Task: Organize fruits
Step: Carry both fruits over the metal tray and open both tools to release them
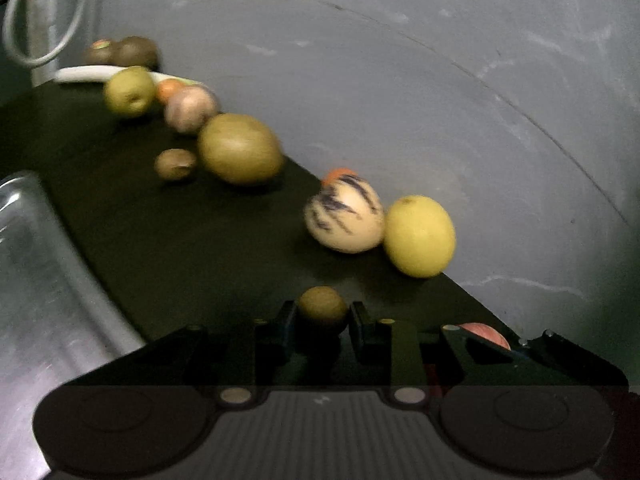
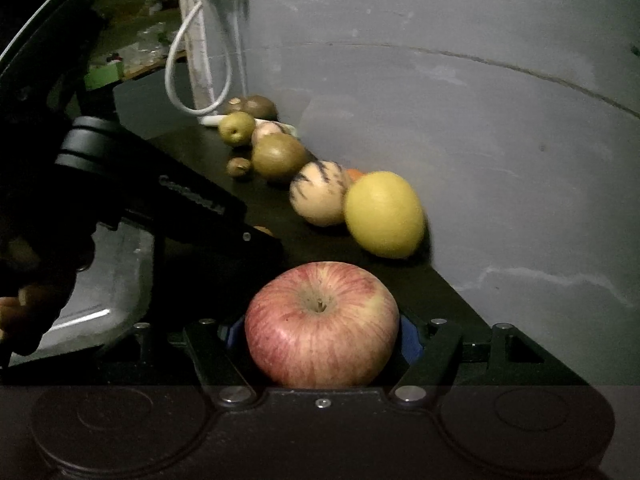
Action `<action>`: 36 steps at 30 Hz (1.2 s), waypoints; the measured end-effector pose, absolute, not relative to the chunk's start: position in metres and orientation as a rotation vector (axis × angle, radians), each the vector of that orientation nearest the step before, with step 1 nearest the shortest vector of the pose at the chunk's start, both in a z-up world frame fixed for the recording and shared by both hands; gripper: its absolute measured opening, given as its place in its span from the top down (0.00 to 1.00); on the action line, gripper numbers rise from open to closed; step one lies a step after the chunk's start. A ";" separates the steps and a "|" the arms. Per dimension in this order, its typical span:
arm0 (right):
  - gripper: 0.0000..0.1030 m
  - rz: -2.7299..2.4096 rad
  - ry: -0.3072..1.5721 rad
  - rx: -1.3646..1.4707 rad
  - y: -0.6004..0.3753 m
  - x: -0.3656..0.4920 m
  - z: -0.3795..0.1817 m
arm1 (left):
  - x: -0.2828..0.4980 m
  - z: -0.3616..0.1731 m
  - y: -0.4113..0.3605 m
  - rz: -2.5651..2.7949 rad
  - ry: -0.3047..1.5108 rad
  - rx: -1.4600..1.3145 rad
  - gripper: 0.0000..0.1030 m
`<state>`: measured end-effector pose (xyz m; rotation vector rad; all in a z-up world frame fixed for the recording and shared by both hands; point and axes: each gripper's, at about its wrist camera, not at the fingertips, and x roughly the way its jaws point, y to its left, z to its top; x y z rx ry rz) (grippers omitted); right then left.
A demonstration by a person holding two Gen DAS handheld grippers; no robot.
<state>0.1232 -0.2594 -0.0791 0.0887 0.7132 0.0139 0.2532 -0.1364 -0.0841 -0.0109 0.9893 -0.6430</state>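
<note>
My left gripper [image 1: 323, 314] is shut on a small brown round fruit [image 1: 322, 306], low over the dark counter [image 1: 168, 236]. My right gripper [image 2: 322, 334] is shut on a red apple [image 2: 322, 324]; the apple's edge also shows in the left wrist view [image 1: 486, 334]. Along the wall lie a yellow lemon [image 2: 383, 214], a striped cream melon [image 2: 320, 194], a green-brown kiwi-like fruit [image 2: 278, 156], a small brown fruit [image 2: 239, 167], a green pear [image 2: 237, 128] and a pale pink fruit [image 1: 191, 109]. An orange fruit [image 1: 339, 175] is half hidden behind the melon.
A white plate [image 1: 86, 73] with dark brown fruits [image 1: 136, 52] stands at the counter's far end. A steel sink [image 1: 36, 280] borders the counter on the left. A white cable loop [image 2: 192, 76] hangs at the far wall. The grey wall [image 2: 480, 140] runs along the right.
</note>
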 end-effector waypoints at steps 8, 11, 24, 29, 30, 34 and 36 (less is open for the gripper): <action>0.30 0.132 0.662 0.040 -0.230 0.152 -0.062 | 0.255 -0.061 -0.079 -0.490 0.924 -0.144 0.71; 0.30 0.212 0.644 0.018 -0.214 0.172 -0.055 | 0.258 -0.053 -0.049 -0.404 0.891 -0.200 0.71; 0.30 0.528 0.619 -0.045 -0.111 0.290 -0.049 | 0.284 -0.056 0.081 -0.011 0.818 -0.301 0.71; 0.30 0.592 0.647 -0.112 -0.072 0.324 -0.057 | 0.298 -0.068 0.103 0.077 0.834 -0.328 0.71; 0.30 0.606 0.652 -0.130 -0.064 0.329 -0.059 | 0.299 -0.070 0.106 0.087 0.836 -0.334 0.71; 0.30 0.631 0.677 -0.160 -0.049 0.339 -0.067 | 0.301 -0.076 0.109 0.108 0.840 -0.350 0.71; 0.30 0.633 0.694 -0.163 -0.045 0.343 -0.072 | 0.301 -0.079 0.110 0.115 0.843 -0.351 0.70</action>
